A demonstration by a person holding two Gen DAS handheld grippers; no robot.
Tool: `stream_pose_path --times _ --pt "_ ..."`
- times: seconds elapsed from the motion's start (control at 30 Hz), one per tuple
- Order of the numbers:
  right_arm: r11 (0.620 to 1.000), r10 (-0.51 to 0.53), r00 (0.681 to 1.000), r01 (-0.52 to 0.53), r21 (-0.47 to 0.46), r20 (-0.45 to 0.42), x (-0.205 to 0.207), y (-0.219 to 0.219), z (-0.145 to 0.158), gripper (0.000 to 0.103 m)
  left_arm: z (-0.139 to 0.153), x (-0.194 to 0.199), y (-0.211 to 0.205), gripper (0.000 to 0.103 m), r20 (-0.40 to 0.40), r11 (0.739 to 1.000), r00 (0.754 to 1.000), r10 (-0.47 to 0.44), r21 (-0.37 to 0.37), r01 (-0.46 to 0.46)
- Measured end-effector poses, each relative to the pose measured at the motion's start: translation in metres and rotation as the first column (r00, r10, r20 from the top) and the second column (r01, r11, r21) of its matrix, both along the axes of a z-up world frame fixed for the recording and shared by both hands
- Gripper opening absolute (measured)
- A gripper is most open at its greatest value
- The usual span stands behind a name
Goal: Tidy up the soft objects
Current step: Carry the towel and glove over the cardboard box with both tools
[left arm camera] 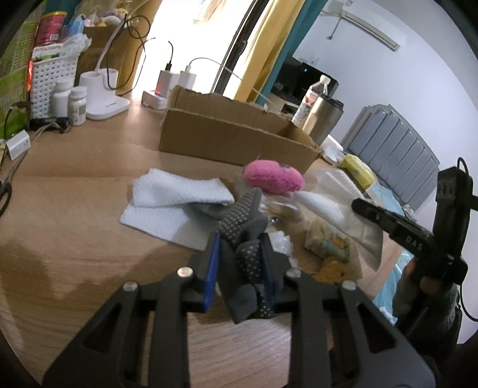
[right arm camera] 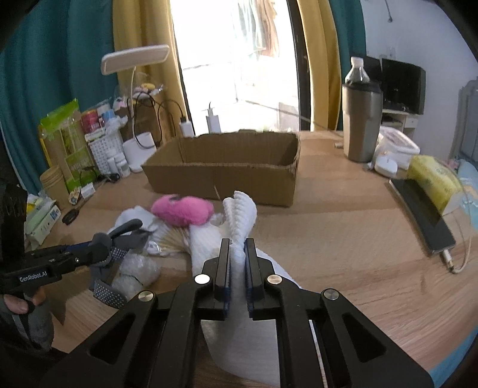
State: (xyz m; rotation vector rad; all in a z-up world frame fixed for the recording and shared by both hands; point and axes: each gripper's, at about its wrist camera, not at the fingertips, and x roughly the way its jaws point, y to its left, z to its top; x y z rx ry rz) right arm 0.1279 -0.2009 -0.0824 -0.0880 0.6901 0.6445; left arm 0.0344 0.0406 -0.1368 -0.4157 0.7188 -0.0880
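Open brown cardboard box point(right arm camera: 221, 167) at back of wooden worktop point(right arm camera: 343, 226), still without soft items. White waffle cloth point(right arm camera: 240, 218) pinched in right hand-held gripper point(right arm camera: 237, 247): trailing end may drag pink plush toy point(right arm camera: 182, 210). Grey dotted sock point(left arm camera: 242, 238) pinched in left hand-held gripper point(left arm camera: 240, 253): loose toe may slip free.

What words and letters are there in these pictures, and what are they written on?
"GenRobot.AI": white letters on the side of the left gripper, in the right wrist view.
"DAS": on a finger of the right gripper, in the left wrist view; there may be more letters that I cannot make out.
Too blurred to read: red can, pill bottles, water bottle, green packet, yellow pack.
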Motion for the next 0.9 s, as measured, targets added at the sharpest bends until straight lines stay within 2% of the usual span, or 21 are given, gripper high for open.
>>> stream_pose_path --times 0.3,0.9 --pt "1.000 0.005 0.999 -0.006 0.018 0.045 -0.001 -0.004 0.023 0.009 0.021 -0.004 -0.001 0.026 0.037 1.000 0.999 0.002 0.017 -0.003" --pt "0.997 0.027 0.987 -0.037 0.061 0.156 0.000 -0.009 0.077 0.009 0.097 0.000 -0.016 0.026 0.167 0.986 0.986 0.007 0.161 -0.034"
